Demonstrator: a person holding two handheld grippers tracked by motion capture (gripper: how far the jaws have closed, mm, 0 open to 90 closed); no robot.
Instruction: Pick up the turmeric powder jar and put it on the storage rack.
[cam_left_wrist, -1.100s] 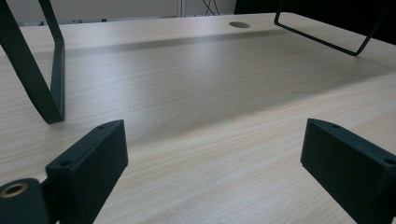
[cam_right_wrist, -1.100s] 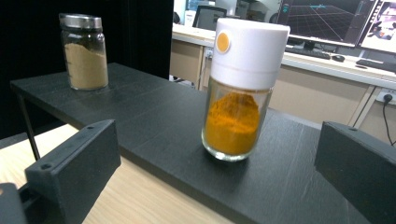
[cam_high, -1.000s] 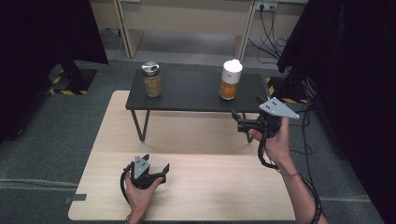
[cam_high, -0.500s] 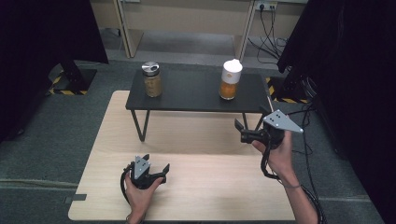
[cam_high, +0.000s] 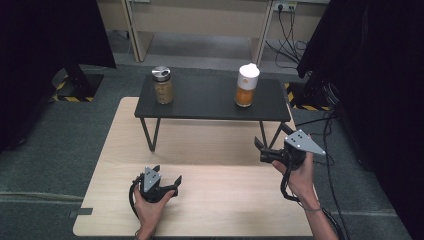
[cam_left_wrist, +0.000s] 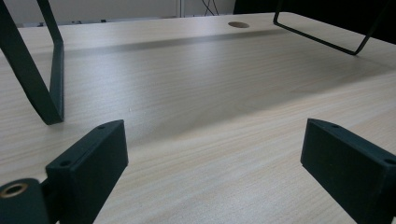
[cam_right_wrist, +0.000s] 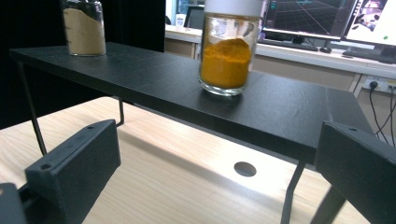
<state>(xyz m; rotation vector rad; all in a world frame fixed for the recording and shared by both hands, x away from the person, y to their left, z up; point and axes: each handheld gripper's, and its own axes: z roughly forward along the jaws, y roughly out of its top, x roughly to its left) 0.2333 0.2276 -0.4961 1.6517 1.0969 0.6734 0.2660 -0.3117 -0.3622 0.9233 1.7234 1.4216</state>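
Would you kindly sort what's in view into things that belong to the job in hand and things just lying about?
Job in hand:
- orange-powder jar, nearest the open right gripper
- black shelf beneath it

Lying about:
- beige-powder jar
- open left gripper, resting on the wooden table
- wall socket

A light wooden tabletop (cam_high: 215, 195) carries a low black shelf (cam_high: 210, 97) on thin metal legs. On the shelf stand two jars, well apart: one with beige powder and a metal lid (cam_high: 163, 85), one with orange powder and a white lid (cam_high: 246, 85).
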